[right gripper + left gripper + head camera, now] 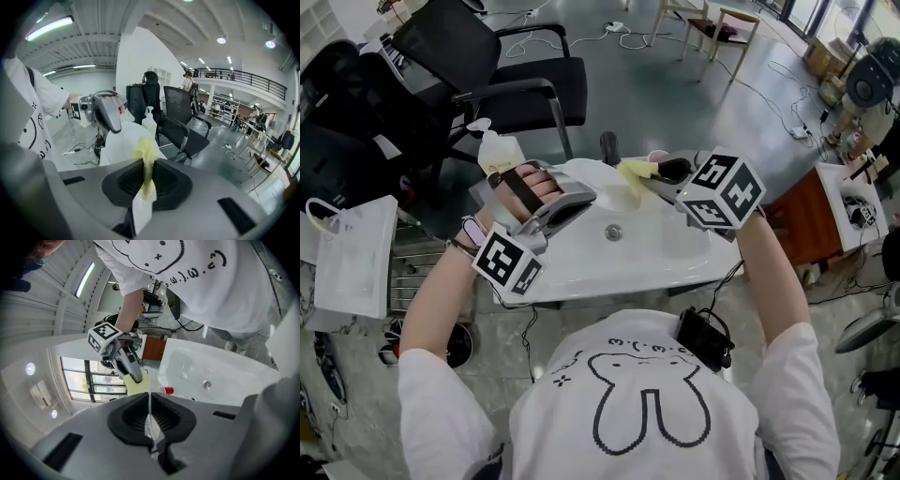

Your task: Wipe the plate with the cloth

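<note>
Left gripper (150, 420) clenched on the rim of the white plate (123, 140), which is held on edge over the far side of the white basin (661, 251). Right gripper (146, 183) clamped on the yellow cloth (146, 152). The cloth is against the plate's right face.

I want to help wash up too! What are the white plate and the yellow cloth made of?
The plate looks like glazed ceramic, or maybe hard plastic. It is plain white and smooth, with a thin stiff edge, but the pictures can't settle which. The cloth looks like thin soft fabric, perhaps microfibre. It is pale yellow and matte, and it bunches into limp folds where it is pinched.
</note>
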